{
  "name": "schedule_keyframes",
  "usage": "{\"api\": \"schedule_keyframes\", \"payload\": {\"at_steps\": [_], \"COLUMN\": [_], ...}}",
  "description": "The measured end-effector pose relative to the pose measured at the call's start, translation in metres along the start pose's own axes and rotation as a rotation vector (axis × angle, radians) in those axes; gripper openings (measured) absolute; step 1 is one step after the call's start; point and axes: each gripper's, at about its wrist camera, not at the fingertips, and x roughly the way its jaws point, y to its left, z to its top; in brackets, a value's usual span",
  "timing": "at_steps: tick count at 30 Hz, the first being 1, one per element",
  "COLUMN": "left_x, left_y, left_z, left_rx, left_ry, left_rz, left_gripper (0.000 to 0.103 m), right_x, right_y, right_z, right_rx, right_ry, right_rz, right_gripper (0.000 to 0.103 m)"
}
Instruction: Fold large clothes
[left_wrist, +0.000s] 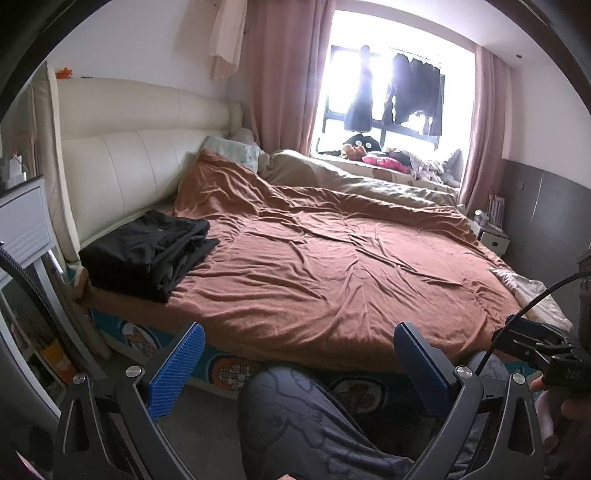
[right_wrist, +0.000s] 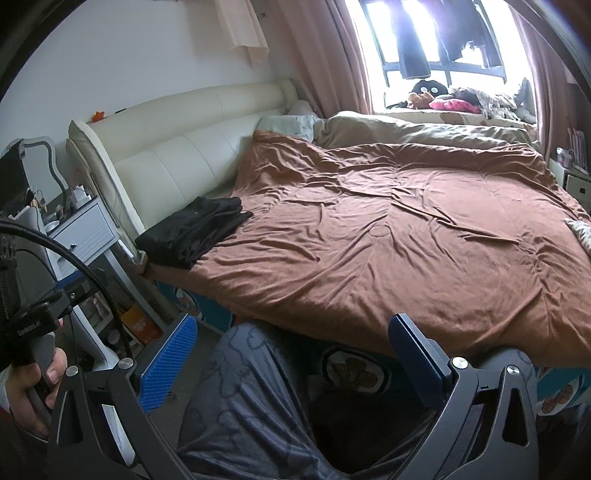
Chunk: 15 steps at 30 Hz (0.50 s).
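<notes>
Both grippers, left and right, hung wide apart and empty over the person's knee, short of the bed. The black clothes lay folded by the headboard. Judging by this, one fold was finished; next needed fetching another garment.

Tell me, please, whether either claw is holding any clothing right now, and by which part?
Nothing is held. The left claw and right claw are both open and empty; the folded black clothes lie untouched on the bed.
</notes>
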Motion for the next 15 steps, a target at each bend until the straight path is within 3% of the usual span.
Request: {"api": "schedule_keyframes", "payload": {"at_steps": [15], "left_x": [0.0001], "left_y": [-0.0015], "left_z": [-0.0025], "left_rx": [-0.004], "left_ry": [0.005], "left_rz": [0.001], "left_gripper": [0.103], "right_x": [-0.0009], "right_y": [-0.003], "right_z": [-0.0018], "right_rx": [0.009], "right_ry": [-0.003], "right_rz": [-0.002], "right_gripper": [0.103]}}
